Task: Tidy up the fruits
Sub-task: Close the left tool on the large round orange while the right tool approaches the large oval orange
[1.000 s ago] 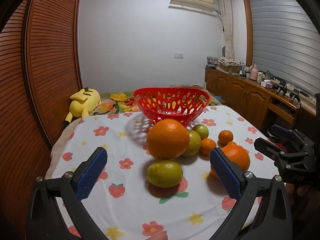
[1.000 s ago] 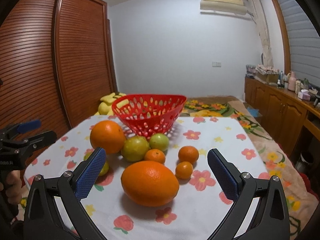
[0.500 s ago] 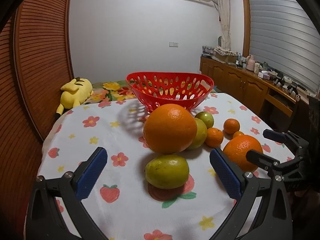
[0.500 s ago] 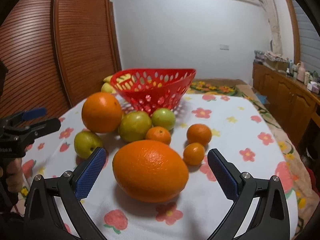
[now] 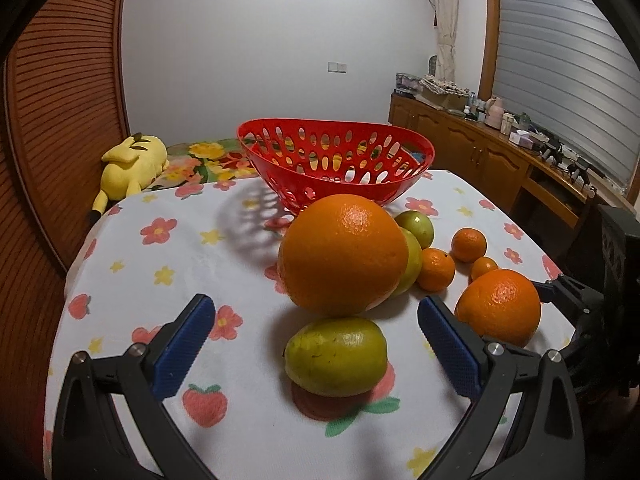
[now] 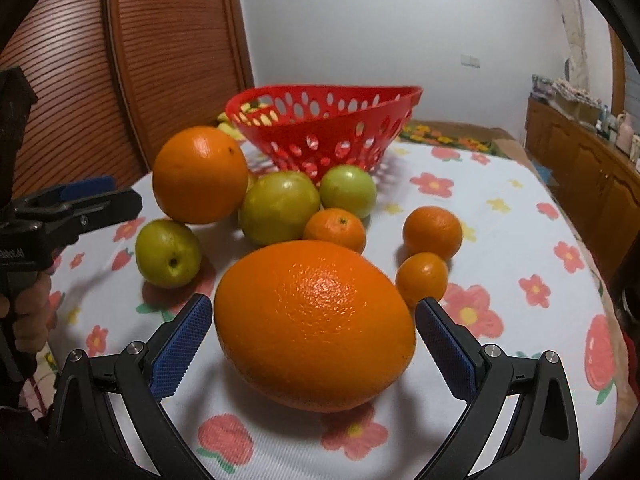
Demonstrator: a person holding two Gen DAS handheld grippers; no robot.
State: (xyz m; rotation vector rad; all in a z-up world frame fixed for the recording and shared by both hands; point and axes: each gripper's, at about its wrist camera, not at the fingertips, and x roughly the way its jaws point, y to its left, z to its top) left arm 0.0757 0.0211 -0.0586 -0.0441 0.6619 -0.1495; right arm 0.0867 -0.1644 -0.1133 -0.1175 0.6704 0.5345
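**A:** What is the step now, and how do I do it well?

**B:** I judge we are at the first grasps; the red basket (image 5: pixel 335 160) looks empty. My right gripper (image 6: pixel 313 324) is spread wide, with the big orange (image 6: pixel 315 325) between its 2 pads (image 6: pixel 181 343) but not yet pinched. I would close slowly on the widest part, because the peel is smooth and round, so it may slip forward. My left gripper (image 5: pixel 316 340) is also wide apart and holds nothing; the green fruit (image 5: pixel 336 356) lies between its fingers, just in front of the second large orange (image 5: pixel 342 255).

**A:** Any risk?

**B:** The fruits are close together. The 3 small mandarins, one of them (image 6: pixel 422 279) just beside the big orange, could roll if I push them. I would lift straight up before going to the basket at the far side.

**A:** And the surface, the room?

**B:** A table with a white cloth (image 5: pixel 192 256) printed with flowers and strawberries. Behind it a yellow plush toy (image 5: pixel 132 162), a brown slatted door (image 6: pixel 72 80), and a wooden sideboard (image 5: pixel 492 160) under a shuttered window.
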